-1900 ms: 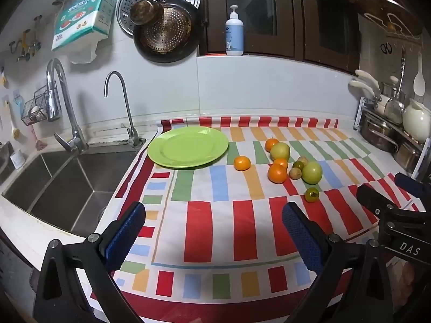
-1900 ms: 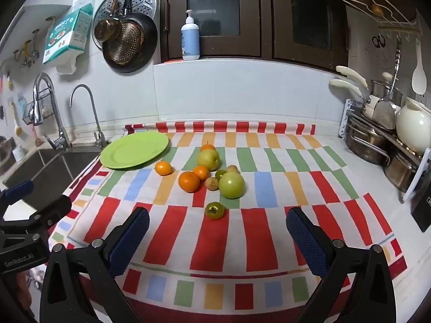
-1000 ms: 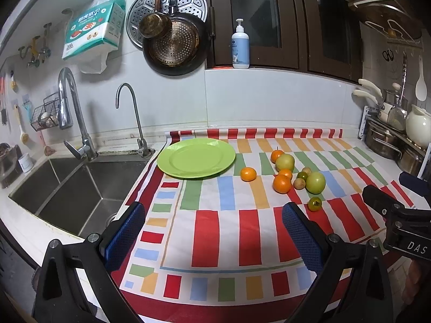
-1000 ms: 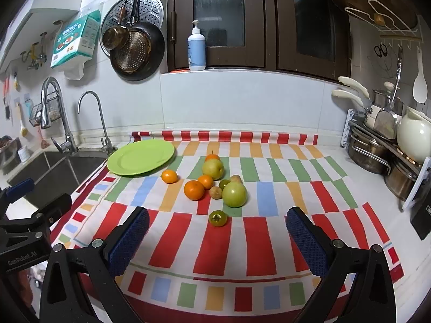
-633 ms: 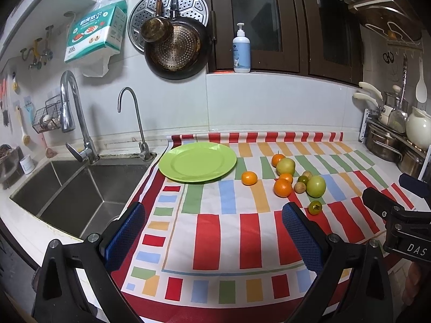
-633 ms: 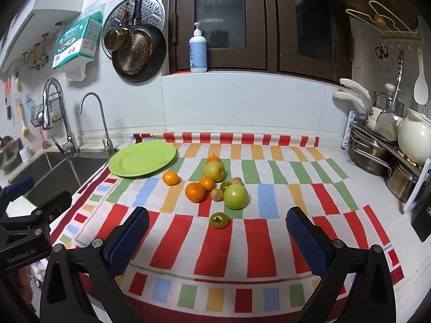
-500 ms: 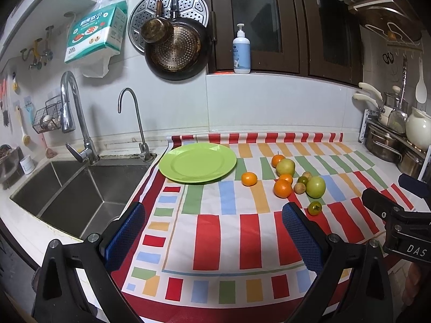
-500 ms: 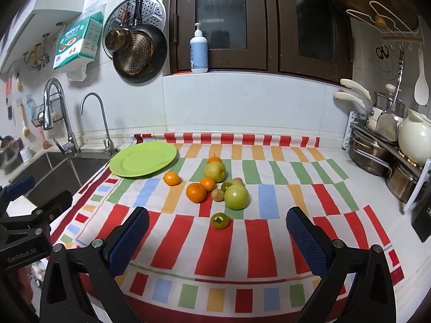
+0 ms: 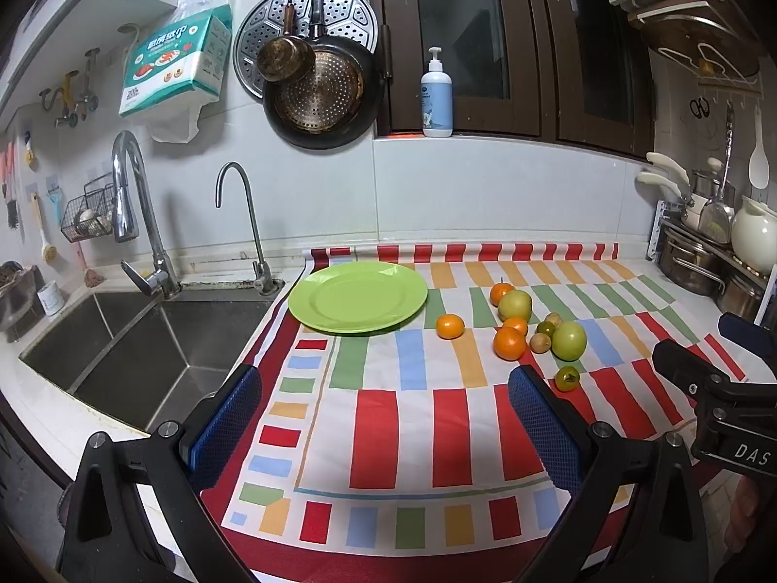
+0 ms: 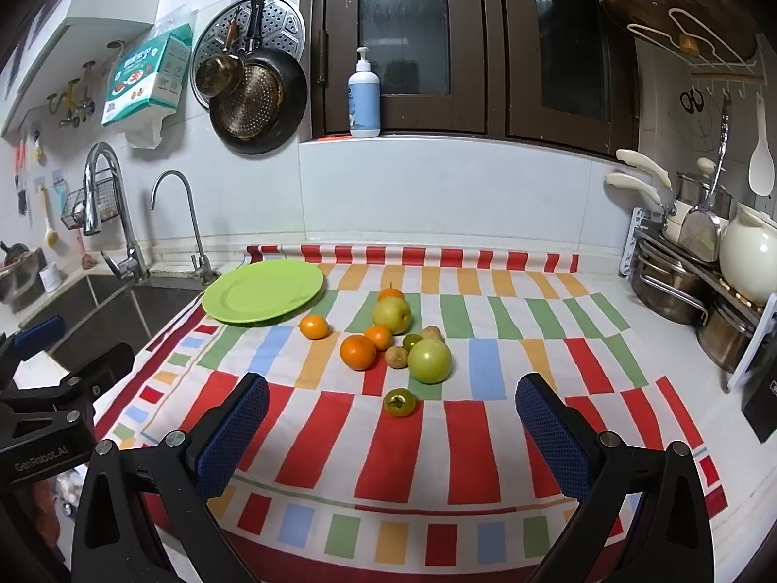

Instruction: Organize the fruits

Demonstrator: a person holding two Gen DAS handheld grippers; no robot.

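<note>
The fruits sit in a loose cluster on the striped cloth (image 10: 485,354), right of the green plate (image 10: 262,291), which holds nothing. A small orange (image 10: 313,327) lies alone nearest the plate. Behind the cluster, a yellow-green apple (image 10: 391,315) touches a stemmed orange (image 10: 390,294). In front, a large orange (image 10: 358,352) rests against a smaller orange (image 10: 378,337), beside a brown kiwi-like fruit (image 10: 396,356) and a big green apple (image 10: 429,360). A small dark green fruit (image 10: 399,402) lies apart, closest to the camera.

The left gripper (image 9: 383,418) and the right gripper (image 10: 391,430) both hover above the cloth's near edge, jaws spread wide and holding nothing.

The cloth, in red, orange, green and blue blocks, covers a white counter. A steel sink (image 9: 121,340) with two faucets lies to the left, pans (image 9: 318,97) hang on the tiled wall, a pump bottle (image 9: 436,97) stands on the ledge under dark cabinets, and pots fill a rack (image 10: 680,282) on the right.
</note>
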